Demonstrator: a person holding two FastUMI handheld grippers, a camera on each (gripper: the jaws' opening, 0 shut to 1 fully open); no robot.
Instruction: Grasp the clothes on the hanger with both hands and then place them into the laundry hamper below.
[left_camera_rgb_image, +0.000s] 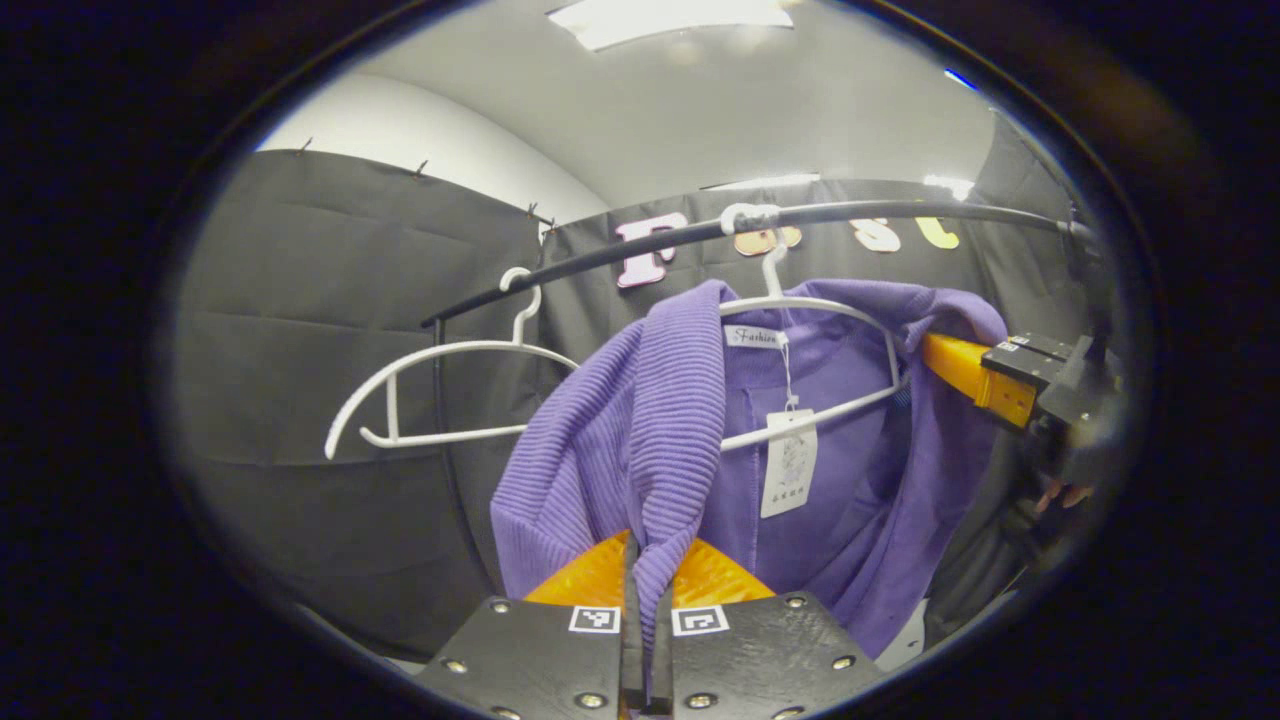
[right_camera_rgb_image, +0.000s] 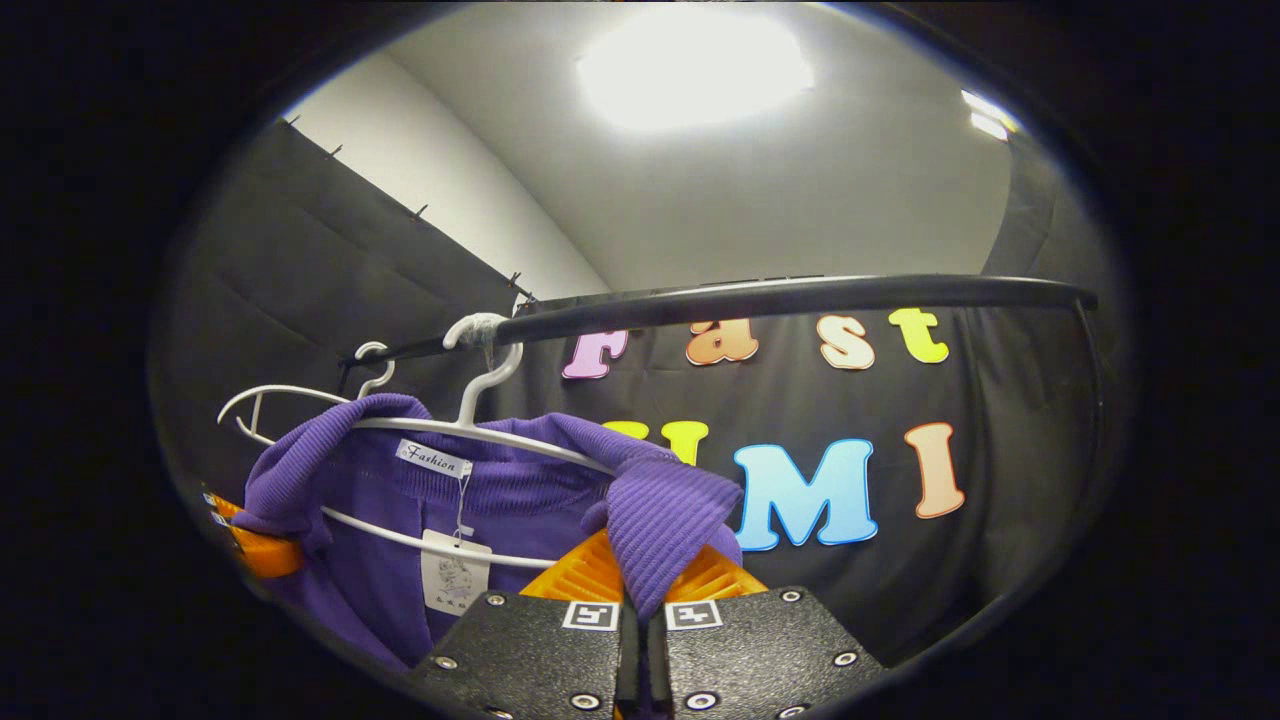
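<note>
A purple ribbed knit garment (left_camera_rgb_image: 640, 420) hangs on a white hanger (left_camera_rgb_image: 800, 305) from a black rail (left_camera_rgb_image: 900, 212). My left gripper (left_camera_rgb_image: 648, 575) is shut on a fold of its left shoulder, with cloth pinched between the orange fingers (left_camera_rgb_image: 590, 580). In the left gripper view my right gripper (left_camera_rgb_image: 975, 375) holds the garment's far shoulder. In the right gripper view the right gripper (right_camera_rgb_image: 640, 580) is shut on the purple garment (right_camera_rgb_image: 665, 515), which lies over the white hanger (right_camera_rgb_image: 470, 425) under the rail (right_camera_rgb_image: 780, 295). The left gripper's orange finger (right_camera_rgb_image: 262, 552) shows at the garment's other shoulder.
A second, bare white hanger (left_camera_rgb_image: 440, 395) hangs on the rail to the left of the garment, also visible as the bare hanger (right_camera_rgb_image: 260, 400). A paper tag (left_camera_rgb_image: 788, 462) dangles from the collar. A hand (left_camera_rgb_image: 1062, 492) holds the right gripper.
</note>
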